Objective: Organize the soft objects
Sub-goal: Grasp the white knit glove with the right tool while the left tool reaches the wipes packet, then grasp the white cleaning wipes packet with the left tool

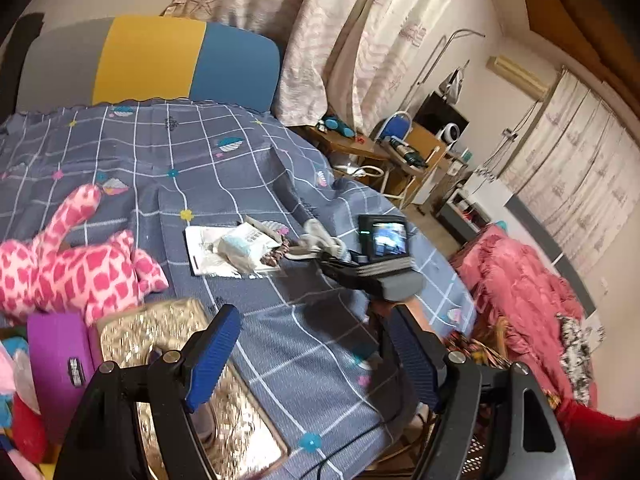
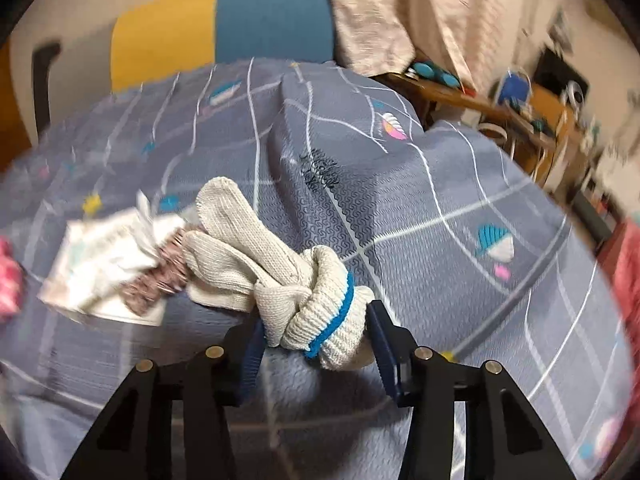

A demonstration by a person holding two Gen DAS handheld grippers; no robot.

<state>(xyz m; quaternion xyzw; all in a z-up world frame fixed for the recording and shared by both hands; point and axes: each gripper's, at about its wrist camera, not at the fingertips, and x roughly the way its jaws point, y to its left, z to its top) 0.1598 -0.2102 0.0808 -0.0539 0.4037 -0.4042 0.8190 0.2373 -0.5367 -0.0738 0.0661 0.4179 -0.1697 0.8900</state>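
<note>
My right gripper [image 2: 316, 334] is shut on the cuff of a knotted white knit glove with a blue band [image 2: 316, 312], its fingers trailing left over the bed. The right gripper with its camera also shows in the left wrist view [image 1: 320, 248], holding the glove [image 1: 320, 236]. My left gripper [image 1: 316, 352] is open and empty above the grey checked bedsheet [image 1: 240, 160]. A pink-and-white plush giraffe [image 1: 68, 264] lies at the left. A white tissue pack [image 1: 244, 240] [image 2: 104, 264] and a brown scrunchie [image 1: 274, 256] [image 2: 160, 280] lie beside the glove.
A gold sequinned box [image 1: 172, 360] and a purple case [image 1: 60, 356] sit near the left gripper, with more plush toys at the lower left. A grey, yellow and blue headboard [image 1: 152, 64] stands behind. A pink blanket [image 1: 524, 280] and wooden desks [image 1: 400, 148] lie to the right.
</note>
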